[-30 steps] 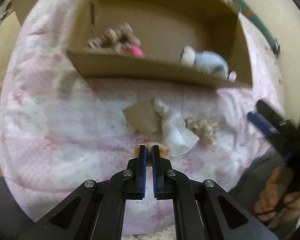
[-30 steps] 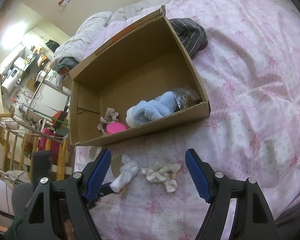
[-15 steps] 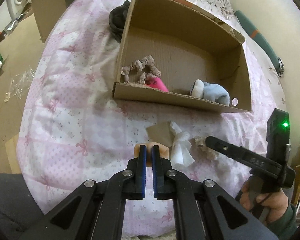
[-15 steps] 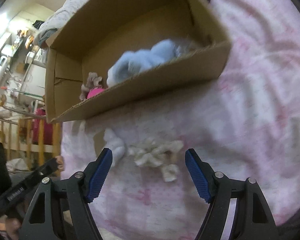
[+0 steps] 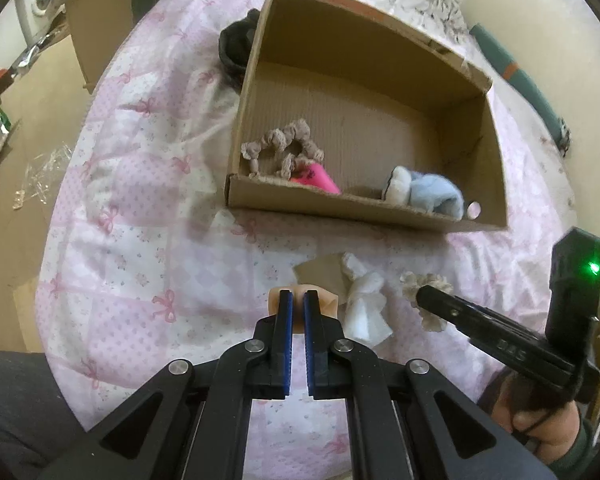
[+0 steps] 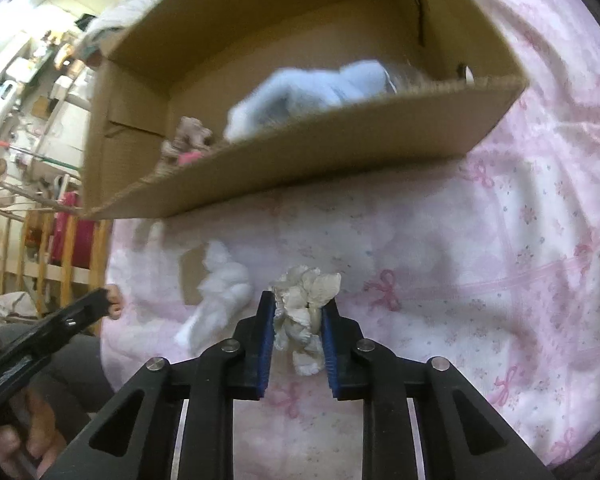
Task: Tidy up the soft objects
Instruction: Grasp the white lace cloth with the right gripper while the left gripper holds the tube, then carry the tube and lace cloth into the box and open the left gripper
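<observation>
Right gripper point(image 6: 296, 320) clamped on the cream scrunchie point(image 6: 306, 300), likely light, squashy, best pinched mid-bunch; left gripper point(image 5: 295, 312) nearly closed, holding nothing visible.

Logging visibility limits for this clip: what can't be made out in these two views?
- Peach item in the left gripper, left wrist view: mostly hidden behind the fingers, identity unclear.
- Blue plush in the cardboard box, right wrist view: motion-blurred, lower part cut by the front wall.
- Right gripper, left wrist view: only one finger shows; its closure on the cream scrunchie shows only in the right wrist view.
</observation>
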### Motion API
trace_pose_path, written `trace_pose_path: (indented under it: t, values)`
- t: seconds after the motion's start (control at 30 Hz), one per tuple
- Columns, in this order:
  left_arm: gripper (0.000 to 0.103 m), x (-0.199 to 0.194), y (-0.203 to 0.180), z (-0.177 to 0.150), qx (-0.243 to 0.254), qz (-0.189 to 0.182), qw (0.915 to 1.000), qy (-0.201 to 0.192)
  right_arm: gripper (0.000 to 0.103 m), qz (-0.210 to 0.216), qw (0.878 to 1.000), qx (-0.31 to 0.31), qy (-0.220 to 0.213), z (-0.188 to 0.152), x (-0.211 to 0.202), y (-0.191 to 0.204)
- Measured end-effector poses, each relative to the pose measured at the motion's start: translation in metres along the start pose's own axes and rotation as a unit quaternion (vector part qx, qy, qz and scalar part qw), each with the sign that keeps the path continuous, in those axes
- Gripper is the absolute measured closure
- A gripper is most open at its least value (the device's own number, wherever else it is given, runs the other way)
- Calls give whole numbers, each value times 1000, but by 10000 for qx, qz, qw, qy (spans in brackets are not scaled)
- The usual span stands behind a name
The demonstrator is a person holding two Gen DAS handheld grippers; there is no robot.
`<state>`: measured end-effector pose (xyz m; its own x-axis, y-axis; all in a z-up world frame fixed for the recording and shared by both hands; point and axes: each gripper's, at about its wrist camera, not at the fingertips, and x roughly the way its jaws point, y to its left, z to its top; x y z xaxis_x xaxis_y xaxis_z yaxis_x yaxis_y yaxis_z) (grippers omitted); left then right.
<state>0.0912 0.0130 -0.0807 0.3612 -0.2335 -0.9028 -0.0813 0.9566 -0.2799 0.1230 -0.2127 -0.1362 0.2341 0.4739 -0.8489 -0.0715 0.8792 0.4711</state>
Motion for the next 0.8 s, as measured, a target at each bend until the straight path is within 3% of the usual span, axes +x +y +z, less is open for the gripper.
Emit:
trace_pose_path:
  t: [0.1,0.23,0.63,0.8]
  values:
    - [98,-10,1,0,-3,127,9997,-186,80,298,9988,-121,-366,0,-23,8]
    - [98,-16,3,-1,2,256,9992,-313,80,301,9958,-461,-738,-4,-47,20]
    - [98,-12,1,-4,183,574,9973,-414,80,159,9961,-504,-710,-10,-43,26]
    - [98,-28,1,-4,128,457,9964,-702,80,254,9956,-475,-771,-10,-48,24]
